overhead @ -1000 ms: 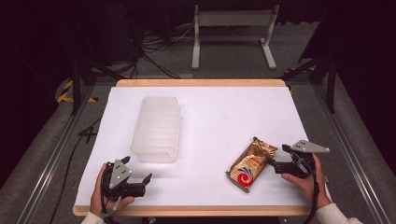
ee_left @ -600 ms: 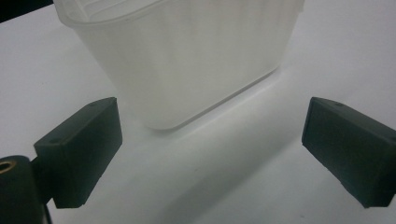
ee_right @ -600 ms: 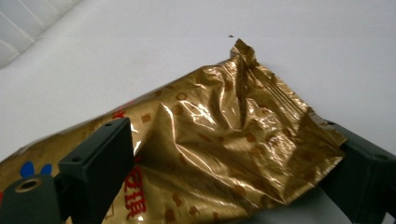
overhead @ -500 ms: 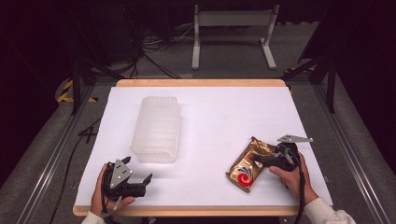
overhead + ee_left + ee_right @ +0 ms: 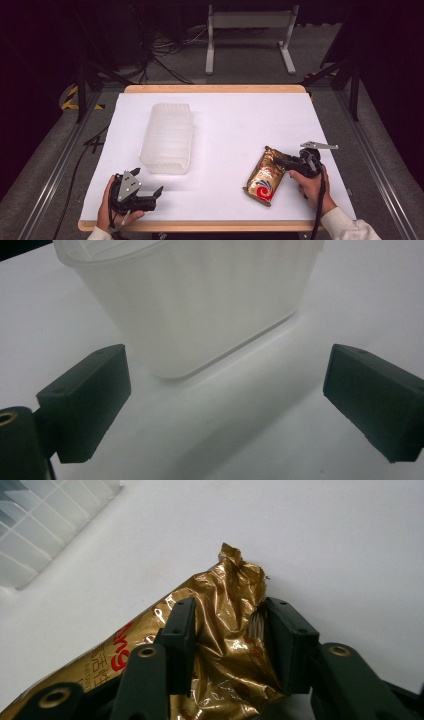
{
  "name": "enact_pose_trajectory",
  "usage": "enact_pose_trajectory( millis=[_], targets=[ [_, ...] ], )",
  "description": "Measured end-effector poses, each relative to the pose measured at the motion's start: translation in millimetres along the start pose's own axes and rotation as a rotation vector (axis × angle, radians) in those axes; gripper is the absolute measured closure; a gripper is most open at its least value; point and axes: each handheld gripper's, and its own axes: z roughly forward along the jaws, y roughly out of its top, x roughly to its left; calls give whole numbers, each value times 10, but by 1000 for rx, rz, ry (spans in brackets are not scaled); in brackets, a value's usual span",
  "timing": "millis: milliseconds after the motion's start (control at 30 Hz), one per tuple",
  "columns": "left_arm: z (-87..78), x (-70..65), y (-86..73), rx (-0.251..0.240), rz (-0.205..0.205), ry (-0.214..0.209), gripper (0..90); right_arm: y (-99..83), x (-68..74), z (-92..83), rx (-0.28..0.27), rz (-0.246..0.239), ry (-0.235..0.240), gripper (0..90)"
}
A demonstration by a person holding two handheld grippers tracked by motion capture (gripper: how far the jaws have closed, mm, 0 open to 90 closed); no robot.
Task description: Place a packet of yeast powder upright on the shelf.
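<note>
Right tool (image 5: 227,645): jaws pinched on the crumpled end of the gold packet (image 5: 265,176).
Gold packet: shiny foil, red lettering, lying near the counter's (image 5: 240,125) right front.
Left tool (image 5: 225,410): jaws spread wide, holding nothing, near the translucent ribbed container (image 5: 167,137).

white rectangular table top with a pale wooden edge (image 5: 225,120). translucent ribbed plastic tub (image 5: 167,138) upside down, left of centre. crinkled gold foil snack packet with a red swirl (image 5: 265,176) near the right front, lying flat. black right gripper (image 5: 283,162) at the packet's far end. black left gripper (image 5: 159,192) at the front left, well apart from the tub.
</note>
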Motion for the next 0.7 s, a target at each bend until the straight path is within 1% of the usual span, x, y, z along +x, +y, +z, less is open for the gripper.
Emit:
enact_pose_trajectory(
  millis=[33, 67, 100, 167, 200, 367, 467, 600, 700],
  targets=[
    [1, 2, 1, 1, 3, 1, 60, 1, 0, -2, 1, -2, -4, 628],
    [3, 1, 0, 1, 4, -1, 60, 3, 6, -5, 2, -14, -22, 696],
    [2, 0, 0, 0, 3, -2, 60, 1, -2, -13, -4, -13, -30, 744],
    [-3, 4, -2, -5, -3, -14, 60, -3, -29, -24, -8, 7, -34, 818],
    [-2, 4, -3, -6, -6, -14, 60, -4, -38, -30, -7, 7, -44, 858],
    [-5, 4, -4, -10, -8, -19, 60, -9, -24, -37, -4, -18, -62, 874],
    [-6, 7, -4, -11, -5, -14, 60, -10, -21, -47, -7, -20, -62, 877],
    [-12, 5, -4, -9, -2, -11, 61, -9, -17, -73, -19, -43, -56, 881],
    [-11, 6, -4, -8, -1, -10, 61, 2, -1, -109, -38, -56, -50, 884]
  ],
)
